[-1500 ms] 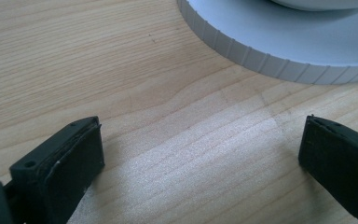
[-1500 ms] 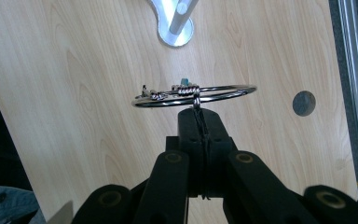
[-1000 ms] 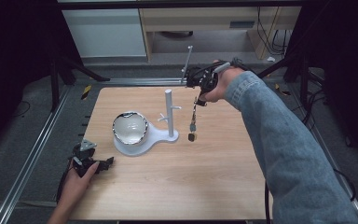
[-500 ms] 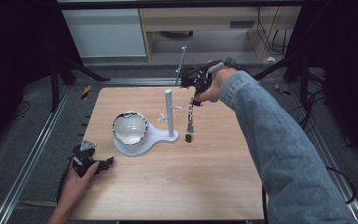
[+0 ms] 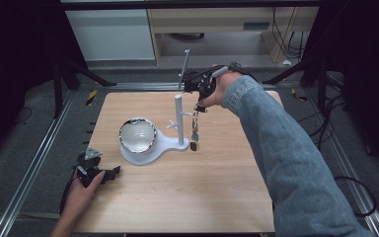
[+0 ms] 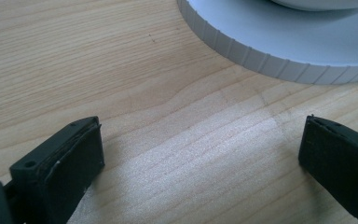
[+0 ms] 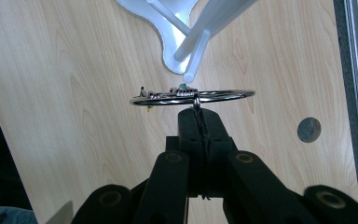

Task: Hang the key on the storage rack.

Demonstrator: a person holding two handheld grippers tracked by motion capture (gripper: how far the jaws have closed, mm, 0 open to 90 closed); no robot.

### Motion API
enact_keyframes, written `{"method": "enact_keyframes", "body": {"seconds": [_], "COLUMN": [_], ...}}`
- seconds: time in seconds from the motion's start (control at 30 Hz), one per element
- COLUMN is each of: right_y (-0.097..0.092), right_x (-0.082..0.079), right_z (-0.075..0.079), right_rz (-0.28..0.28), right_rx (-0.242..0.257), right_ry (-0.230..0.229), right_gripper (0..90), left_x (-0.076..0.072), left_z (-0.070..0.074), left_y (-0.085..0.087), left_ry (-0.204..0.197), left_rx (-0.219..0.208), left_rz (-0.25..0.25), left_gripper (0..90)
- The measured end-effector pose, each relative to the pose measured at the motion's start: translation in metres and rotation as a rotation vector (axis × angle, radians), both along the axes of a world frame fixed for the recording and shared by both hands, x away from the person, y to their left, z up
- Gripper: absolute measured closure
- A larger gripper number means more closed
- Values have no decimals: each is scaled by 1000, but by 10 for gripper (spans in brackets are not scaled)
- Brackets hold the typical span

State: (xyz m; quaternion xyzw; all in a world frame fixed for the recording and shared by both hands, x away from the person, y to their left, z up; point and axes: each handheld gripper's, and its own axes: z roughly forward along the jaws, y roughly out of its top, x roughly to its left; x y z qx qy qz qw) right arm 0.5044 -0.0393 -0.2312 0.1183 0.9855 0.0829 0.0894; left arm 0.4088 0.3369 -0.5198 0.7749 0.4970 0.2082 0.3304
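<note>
Right now my right gripper (image 7: 200, 116) is clamped on the keyring (image 7: 193, 96), which hangs just beside the stand's post (image 5: 178, 118), and I worry the ring could clip a peg (image 7: 196, 55) tip and swing off rather than thread on.

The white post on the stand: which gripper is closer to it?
Right. The right gripper hangs a key ring just beside the white post; the left gripper rests at the table's near-left edge, past the bowl.
</note>
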Motion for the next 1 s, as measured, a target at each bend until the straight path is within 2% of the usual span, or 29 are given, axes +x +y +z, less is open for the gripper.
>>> {"method": "enact_keyframes", "body": {"seconds": [0.57, 1.0], "right_y": [12, 13], "right_x": [12, 21], "right_z": [-10, -18], "right_rz": [-22, -37], "right_rx": [6, 12], "right_ry": [13, 27], "right_gripper": [890, 889], "left_x": [0, 0], "left_z": [0, 0], "left_y": [0, 0], "left_ry": [0, 0], "left_rx": [0, 0], "left_rz": [0, 0], "left_gripper": [0, 0]}}
